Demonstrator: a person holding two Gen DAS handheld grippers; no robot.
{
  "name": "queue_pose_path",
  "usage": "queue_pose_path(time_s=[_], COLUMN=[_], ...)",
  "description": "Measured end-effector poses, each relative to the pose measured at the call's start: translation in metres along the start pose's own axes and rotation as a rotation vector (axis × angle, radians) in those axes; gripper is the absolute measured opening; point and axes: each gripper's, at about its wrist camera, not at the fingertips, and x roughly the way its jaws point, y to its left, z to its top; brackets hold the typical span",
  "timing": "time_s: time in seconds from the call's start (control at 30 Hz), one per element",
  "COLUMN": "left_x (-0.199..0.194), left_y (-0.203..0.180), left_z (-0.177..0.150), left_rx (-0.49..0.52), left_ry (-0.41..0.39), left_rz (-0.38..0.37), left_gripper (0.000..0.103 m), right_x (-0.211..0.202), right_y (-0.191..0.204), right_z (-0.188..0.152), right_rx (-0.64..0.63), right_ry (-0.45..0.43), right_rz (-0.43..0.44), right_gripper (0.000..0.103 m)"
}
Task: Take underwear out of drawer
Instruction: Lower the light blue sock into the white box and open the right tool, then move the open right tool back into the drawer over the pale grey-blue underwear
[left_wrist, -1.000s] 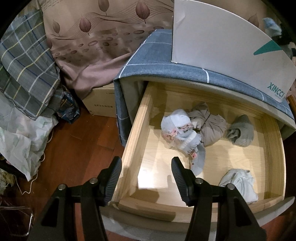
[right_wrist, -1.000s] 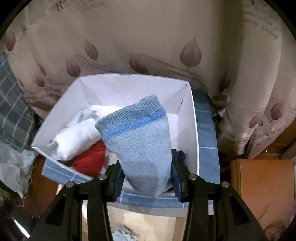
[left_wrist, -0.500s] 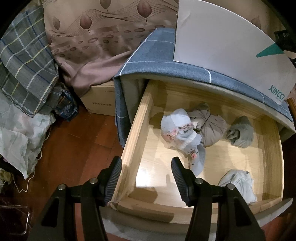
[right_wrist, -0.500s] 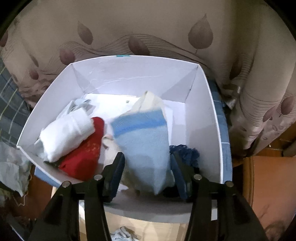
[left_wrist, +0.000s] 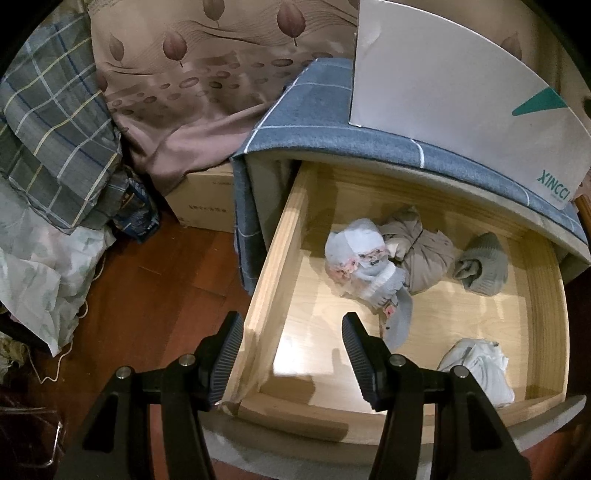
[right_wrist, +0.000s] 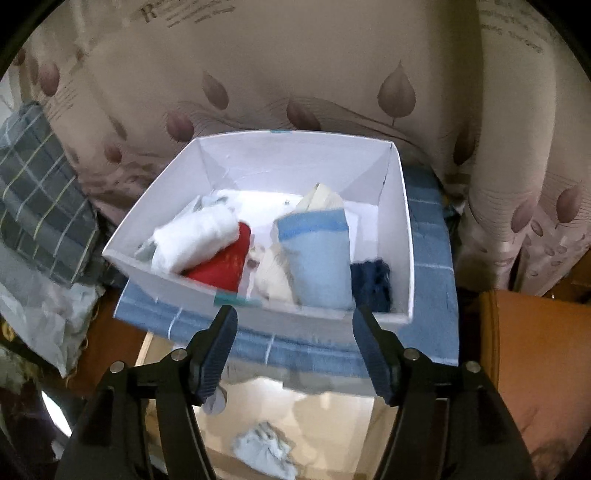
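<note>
Lying loose in the white box (right_wrist: 400, 229), just beyond the tips of the right gripper (right_wrist: 293, 334), a light blue folded piece (right_wrist: 317, 258) rests among a white roll (right_wrist: 195, 238), a red piece (right_wrist: 225, 266) and a dark blue piece (right_wrist: 371, 282); this part of the transfer looks done. The right jaws are opening, nothing lies between them, and the pads touch no fabric. The box stands on the blue checked cloth (right_wrist: 430, 258) covering the cabinet top, above the open drawer (left_wrist: 284, 236).

Four bundles remain on the drawer floor, so the task is judged only partly complete. Ahead of the left gripper (left_wrist: 291, 332), past its right finger, sits a white floral bundle (left_wrist: 360, 254); touching it on the far side is a beige bundle (left_wrist: 424, 251); farther right, apart, lies a grey-green bundle (left_wrist: 482, 266). A white crumpled bundle (left_wrist: 480, 363) lies to the right of the right finger, near the drawer front. The left jaws stand spread and empty, straddling the drawer's left wall near its front corner.
</note>
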Motion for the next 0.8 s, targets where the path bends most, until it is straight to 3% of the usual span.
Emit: queue_pose_path(time_s=[0.17, 0.47, 0.8], left_x=[-0.001, -0.003, -0.003], left_y=[0.002, 0.002, 0.003], left_z=[0.0, 0.0, 0.0], left_rx=[-0.005, -0.002, -0.007], left_ry=[0.001, -0.001, 0.003], left_rz=[0.0, 0.001, -0.009], left_gripper=[0.057, 0.057, 0.057], right_x=[0.003, 0.085, 0.154], right_y=[0.005, 0.032, 0.054], right_z=[-0.036, -0.121, -0.164], right_rx=[-0.026, -0.086, -0.086], right_ry=[0.081, 0.415, 0.634], right_rz=[0.037, 0.077, 0.038], right_gripper=[0.063, 0.063, 0.073])
